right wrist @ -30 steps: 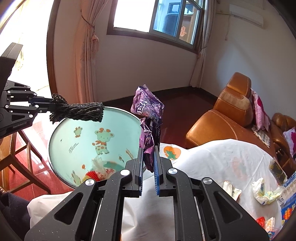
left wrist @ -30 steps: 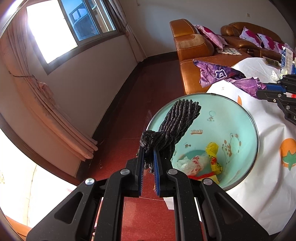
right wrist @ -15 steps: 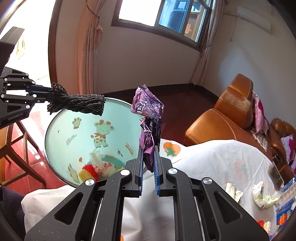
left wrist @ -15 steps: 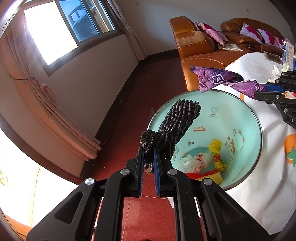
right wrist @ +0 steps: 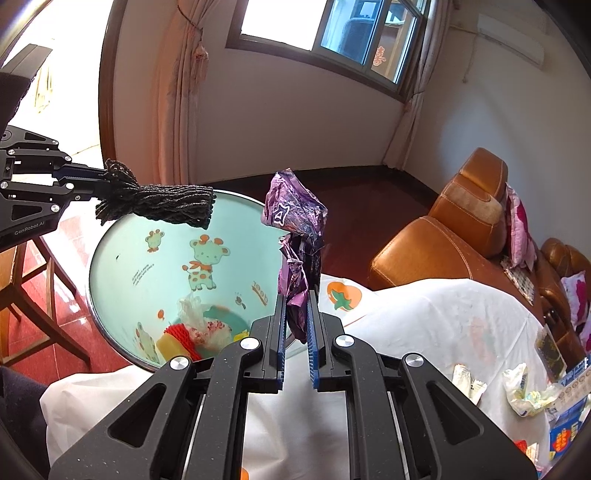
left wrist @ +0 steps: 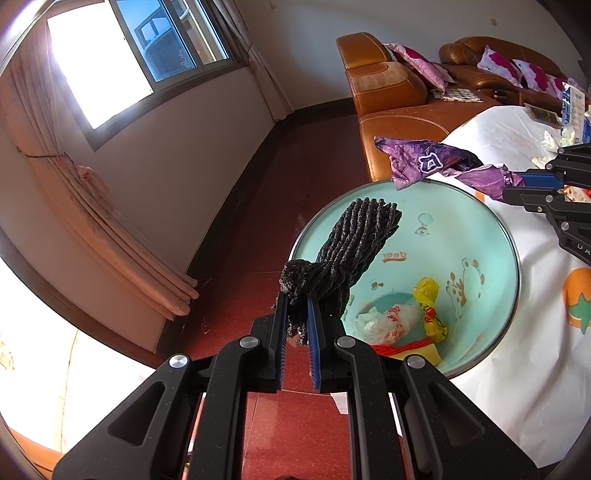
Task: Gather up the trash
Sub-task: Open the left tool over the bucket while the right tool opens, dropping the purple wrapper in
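Two black tools with blue pads, one in each hand, are each closed on a piece of trash above a mint-green bin. Left tool (left wrist: pixel 296 315) pinches a bundle of dark, ropey knitted material (left wrist: pixel 345 249) at its bunched end; the rest of the bundle sticks forward over the near rim of the bin (left wrist: pixel 487 229). From the right wrist view the same left tool (right wrist: pixel 90 184) comes in from the left edge, holding the dark bundle (right wrist: pixel 162 205) level across the top of the bin (right wrist: pixel 122 266).

Right tool (right wrist: pixel 295 321) clamps the lower end of a crumpled purple foil wrapper (right wrist: pixel 295 221), which stands upright from the pads with a white letter mark near its top. From the left wrist view the right tool (left wrist: pixel 532 182) enters at the right edge and holds the purple wrapper (left wrist: pixel 432 160) over the far rim of the bin.

Inside, the bin has cartoon animal prints, and at the bottom lie a white plastic bag (left wrist: pixel 388 319), a yellow wrapper (left wrist: pixel 430 306) and something red and yellow (right wrist: pixel 179 338).

Beside the bin is a counter covered with a white cloth (right wrist: pixel 424 325) printed with orange fruit; more scraps and packets (right wrist: pixel 524 387) lie at its far right. An orange-brown leather sofa (right wrist: pixel 443 232) with pink cushions stands behind, on a dark red floor (left wrist: pixel 258 240), under a window (right wrist: pixel 354 33) with peach curtains.
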